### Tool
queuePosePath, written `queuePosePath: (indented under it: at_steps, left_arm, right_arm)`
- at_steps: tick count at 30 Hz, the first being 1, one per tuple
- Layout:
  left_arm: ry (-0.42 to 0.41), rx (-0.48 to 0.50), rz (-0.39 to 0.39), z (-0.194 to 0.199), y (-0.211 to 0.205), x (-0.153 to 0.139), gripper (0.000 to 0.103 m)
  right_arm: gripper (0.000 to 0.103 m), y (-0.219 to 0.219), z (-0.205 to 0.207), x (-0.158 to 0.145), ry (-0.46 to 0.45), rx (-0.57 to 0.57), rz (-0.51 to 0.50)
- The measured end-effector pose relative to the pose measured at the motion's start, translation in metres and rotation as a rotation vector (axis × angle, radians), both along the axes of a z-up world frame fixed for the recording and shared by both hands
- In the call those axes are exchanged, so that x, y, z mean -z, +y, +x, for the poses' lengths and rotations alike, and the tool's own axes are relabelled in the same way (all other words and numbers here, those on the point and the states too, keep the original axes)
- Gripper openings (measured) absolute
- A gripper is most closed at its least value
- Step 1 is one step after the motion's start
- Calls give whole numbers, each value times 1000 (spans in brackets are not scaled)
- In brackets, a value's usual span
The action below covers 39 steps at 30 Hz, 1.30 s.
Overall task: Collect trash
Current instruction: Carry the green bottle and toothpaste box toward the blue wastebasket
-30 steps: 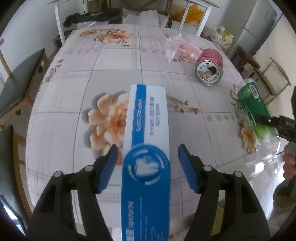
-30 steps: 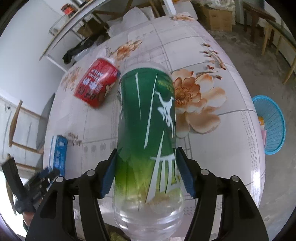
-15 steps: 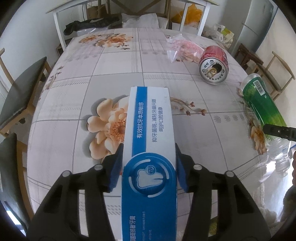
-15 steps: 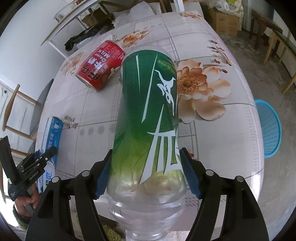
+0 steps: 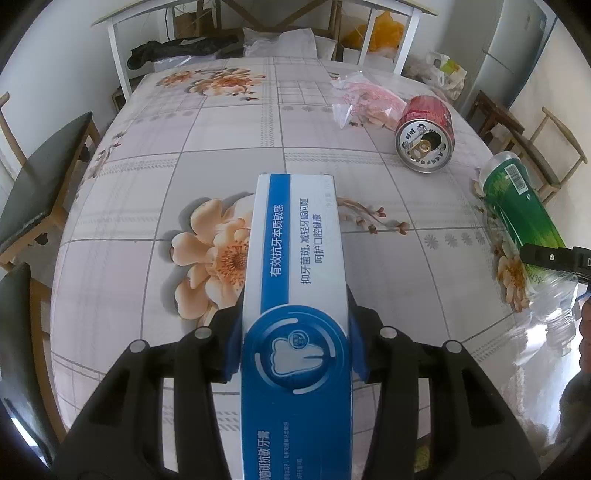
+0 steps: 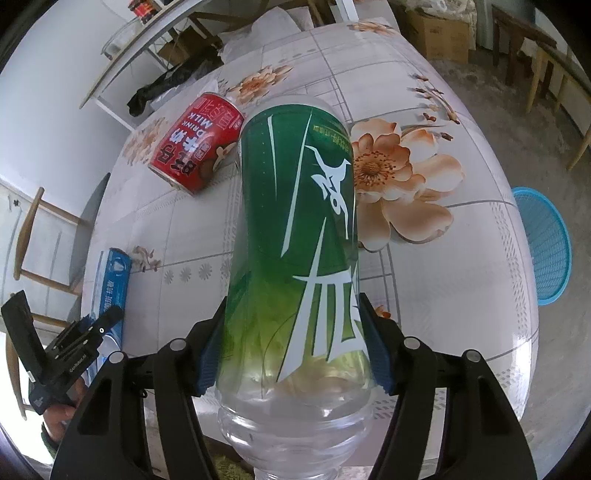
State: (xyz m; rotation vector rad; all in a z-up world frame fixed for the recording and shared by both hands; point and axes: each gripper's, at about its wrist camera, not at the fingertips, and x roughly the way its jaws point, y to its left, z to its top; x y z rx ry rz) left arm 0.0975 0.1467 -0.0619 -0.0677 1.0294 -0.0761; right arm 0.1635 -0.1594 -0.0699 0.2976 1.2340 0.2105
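Observation:
My left gripper (image 5: 295, 343) is shut on a blue and white toothpaste box (image 5: 295, 266), held lengthwise over the floral table (image 5: 147, 155). My right gripper (image 6: 291, 350) is shut on a green-labelled plastic bottle (image 6: 299, 221), held over the table's near edge. The bottle also shows at the right in the left wrist view (image 5: 517, 199), and the box with the left gripper shows at the left in the right wrist view (image 6: 110, 280). A red milk-drink can (image 5: 424, 138) lies on its side; it also shows in the right wrist view (image 6: 195, 144). A clear bag of pink bits (image 5: 365, 103) lies beyond it.
A blue plastic basket (image 6: 543, 243) stands on the floor right of the table. Chairs (image 5: 40, 177) stand along the left side, and wooden chairs (image 5: 532, 147) on the right. A white trestle table (image 5: 258, 22) with bags under it stands behind.
My left gripper has closed on the toothpaste box and lifted it. My right gripper has raised the green bottle and pulled it back a little.

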Motion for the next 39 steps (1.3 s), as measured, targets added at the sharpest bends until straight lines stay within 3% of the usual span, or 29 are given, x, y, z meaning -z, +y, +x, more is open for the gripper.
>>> queuePosePath:
  at_steps: [28, 39]
  left_arm:
    - [-72, 0, -49, -14, 6, -22, 43]
    - [-130, 23, -8, -30, -8, -45, 43]
  right_arm:
    - [63, -3, -1, -8, -20, 15, 52]
    - [63, -21, -10, -18, -68, 25, 108]
